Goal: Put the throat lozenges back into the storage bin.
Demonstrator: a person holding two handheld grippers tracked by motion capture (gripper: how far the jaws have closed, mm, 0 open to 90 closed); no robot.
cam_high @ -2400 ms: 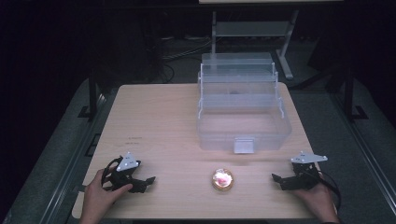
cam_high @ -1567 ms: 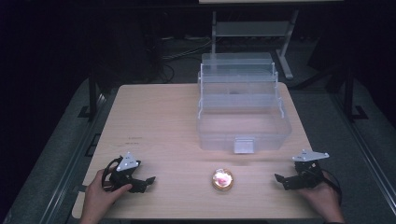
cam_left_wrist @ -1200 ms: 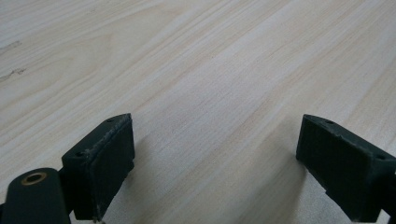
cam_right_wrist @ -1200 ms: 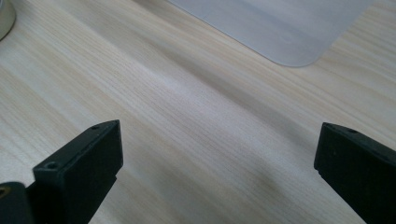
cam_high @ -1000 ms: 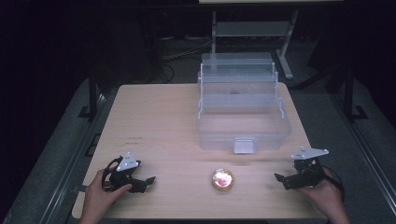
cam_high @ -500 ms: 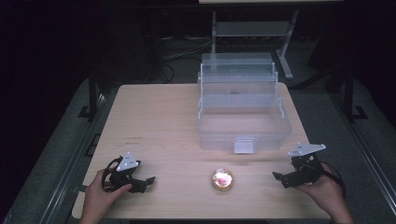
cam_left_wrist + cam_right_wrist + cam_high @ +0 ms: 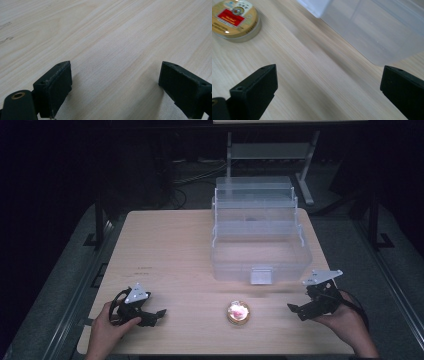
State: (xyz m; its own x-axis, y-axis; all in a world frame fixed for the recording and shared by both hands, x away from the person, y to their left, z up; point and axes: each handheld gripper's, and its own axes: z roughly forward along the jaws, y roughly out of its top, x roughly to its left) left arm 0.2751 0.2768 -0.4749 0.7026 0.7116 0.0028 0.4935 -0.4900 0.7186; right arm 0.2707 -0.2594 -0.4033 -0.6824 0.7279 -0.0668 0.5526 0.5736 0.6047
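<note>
Light wooden table (image 7: 170,245), seen from above, with dark floor all round. Near the front edge, about midway between both hands, a small round tin (image 7: 238,313) — flat on the wood, gold lid up, red label with small print readable in the right gripper view (image 7: 234,18). Behind the tin, well apart from it, a clear plastic box (image 7: 260,245) with stepped tiers folded open toward the back and a pale latch at the middle of its front wall.

Right gripper (image 7: 298,311) held in a hand (image 7: 347,322) at the table's front right, lifted off the wood, jaws pointing left toward the tin but not touching it. Released: jaws spread wide, bare wood between them, nothing grasped. Along those jaws (image 7: 327,85), the tin at upper left, well ahead of the left jaw, and the box's rounded corner (image 7: 372,32) at upper right.

Left gripper (image 7: 156,314) in a hand (image 7: 107,330) at the front left, low over the table, pointing right, well apart from the tin. Also released — jaws wide apart (image 7: 115,90), plain wood grain between them, nothing held. Grey three-cornered plate atop each gripper, tilted up on the right one.
</note>
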